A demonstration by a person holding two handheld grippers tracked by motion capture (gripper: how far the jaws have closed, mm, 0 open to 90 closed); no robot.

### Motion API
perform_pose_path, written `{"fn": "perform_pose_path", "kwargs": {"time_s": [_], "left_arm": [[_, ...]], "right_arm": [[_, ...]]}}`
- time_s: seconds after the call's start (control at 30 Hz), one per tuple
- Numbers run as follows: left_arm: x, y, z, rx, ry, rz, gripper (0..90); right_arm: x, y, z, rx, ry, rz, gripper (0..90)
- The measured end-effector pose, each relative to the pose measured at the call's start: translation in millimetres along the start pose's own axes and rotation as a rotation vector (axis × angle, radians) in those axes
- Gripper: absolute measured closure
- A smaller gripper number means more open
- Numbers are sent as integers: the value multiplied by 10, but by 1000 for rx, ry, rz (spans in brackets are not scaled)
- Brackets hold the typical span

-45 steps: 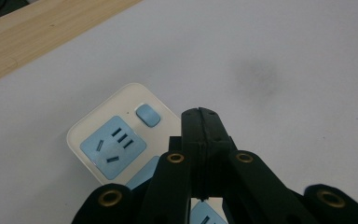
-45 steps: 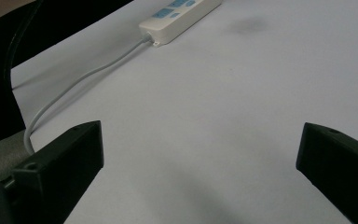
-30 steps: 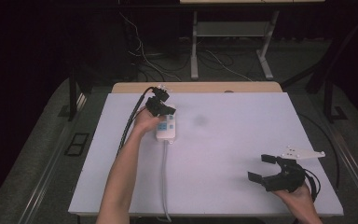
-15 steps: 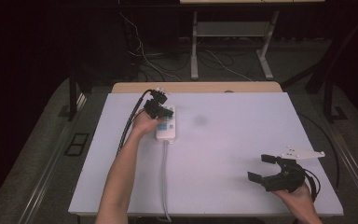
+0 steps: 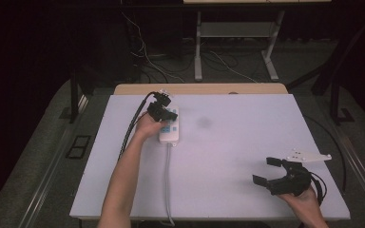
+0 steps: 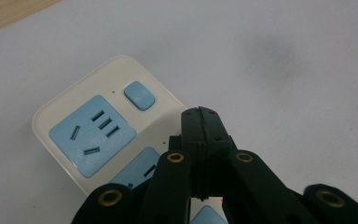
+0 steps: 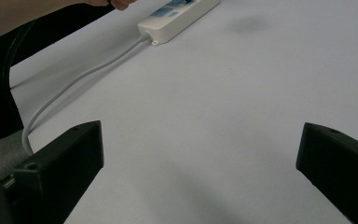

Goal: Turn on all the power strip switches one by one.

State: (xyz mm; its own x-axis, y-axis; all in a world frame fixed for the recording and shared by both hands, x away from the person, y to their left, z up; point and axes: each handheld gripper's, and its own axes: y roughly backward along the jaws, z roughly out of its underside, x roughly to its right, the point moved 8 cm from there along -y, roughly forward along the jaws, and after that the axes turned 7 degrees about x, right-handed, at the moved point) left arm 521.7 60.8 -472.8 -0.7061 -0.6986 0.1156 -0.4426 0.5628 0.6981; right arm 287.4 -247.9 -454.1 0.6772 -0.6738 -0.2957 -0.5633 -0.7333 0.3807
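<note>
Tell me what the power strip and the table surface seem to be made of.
Power strip: looks like smooth cream plastic with matte blue plastic socket faces and button, judging by its moulded rounded corners. Table surface: a pale matte sheet, possibly laminate or board, over a wood-look edge; uncertain.

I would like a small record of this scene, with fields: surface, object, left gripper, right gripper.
surface: white table top, with a faint grey smudge
object: white power strip with blue sockets, its grey cord running to the near edge
left gripper: left gripper, jaws closed together, empty, tips over the strip
right gripper: right gripper, jaws wide apart, empty, near the right front corner
</note>
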Motion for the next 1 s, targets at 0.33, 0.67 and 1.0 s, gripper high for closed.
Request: {"fn": "perform_pose_path", "kwargs": {"time_s": [0.33, 0.67, 1.0], "left_arm": [[-10, -6, 18, 11, 32, 13, 894], [-15, -6, 38, 35, 64, 10, 896], [-17, -8, 56, 43, 85, 15, 897]], "right_arm": [[-4, 7, 0, 1, 0, -1, 4], [-2, 13, -1, 4, -2, 0, 5], [6, 36, -4, 8, -2, 2, 4]]}}
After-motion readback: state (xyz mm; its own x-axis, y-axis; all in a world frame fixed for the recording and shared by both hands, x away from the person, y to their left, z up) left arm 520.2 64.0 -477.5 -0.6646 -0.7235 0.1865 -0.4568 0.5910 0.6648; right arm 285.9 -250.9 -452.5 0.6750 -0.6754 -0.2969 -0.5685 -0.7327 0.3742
